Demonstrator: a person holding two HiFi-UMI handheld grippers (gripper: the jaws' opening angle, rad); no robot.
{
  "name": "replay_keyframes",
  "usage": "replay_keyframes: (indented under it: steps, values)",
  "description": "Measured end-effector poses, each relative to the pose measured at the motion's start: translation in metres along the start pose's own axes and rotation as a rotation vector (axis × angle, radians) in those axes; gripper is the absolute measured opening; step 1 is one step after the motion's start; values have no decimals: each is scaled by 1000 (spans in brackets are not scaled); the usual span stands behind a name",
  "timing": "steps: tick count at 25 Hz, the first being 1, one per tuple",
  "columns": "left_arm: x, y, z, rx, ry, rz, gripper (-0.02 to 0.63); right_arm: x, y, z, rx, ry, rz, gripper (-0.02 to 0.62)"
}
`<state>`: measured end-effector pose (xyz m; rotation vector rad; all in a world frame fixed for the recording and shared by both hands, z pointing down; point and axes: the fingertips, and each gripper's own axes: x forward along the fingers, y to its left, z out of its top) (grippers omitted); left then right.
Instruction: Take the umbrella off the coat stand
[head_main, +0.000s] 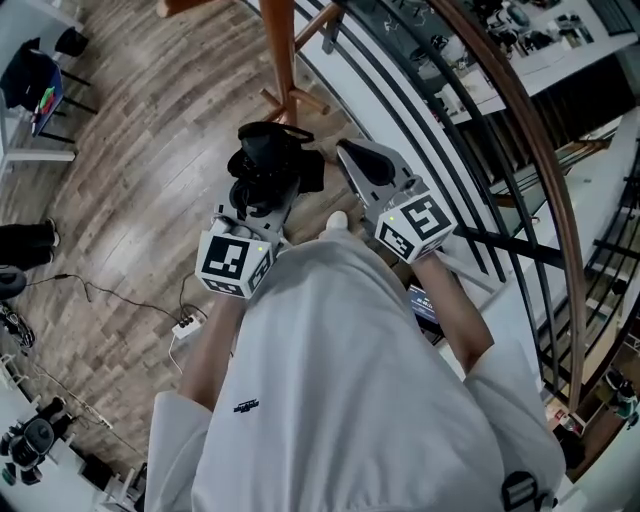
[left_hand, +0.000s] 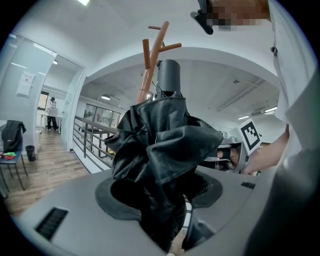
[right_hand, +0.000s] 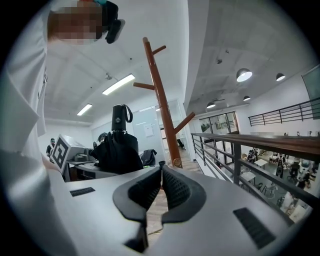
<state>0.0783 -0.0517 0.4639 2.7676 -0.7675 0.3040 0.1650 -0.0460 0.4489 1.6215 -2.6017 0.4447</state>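
Note:
A folded black umbrella (head_main: 268, 160) stands upright between the jaws of my left gripper (head_main: 262, 200), which is shut on its bunched fabric (left_hand: 160, 150). Its black handle (left_hand: 169, 77) points up. The brown wooden coat stand (head_main: 281, 60) rises just beyond it, and in the right gripper view the umbrella (right_hand: 116, 145) sits left of the coat stand (right_hand: 161, 105), apart from its pegs. My right gripper (head_main: 352, 152) hovers beside the umbrella on the right. Its jaws (right_hand: 161, 175) are shut with nothing between them.
A dark metal railing with a wooden handrail (head_main: 500, 110) curves along the right, with a lower floor beyond it (right_hand: 280, 175). On the wood floor to the left lie a power strip and cable (head_main: 185, 325). Desks and chairs (head_main: 35, 95) stand at the far left.

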Motion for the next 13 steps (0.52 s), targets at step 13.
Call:
replay_keyframes:
  steps: [13]
  values:
    - [-29, -3, 5, -24, -10, -35, 250, 1, 38, 4, 10, 12, -38, 35]
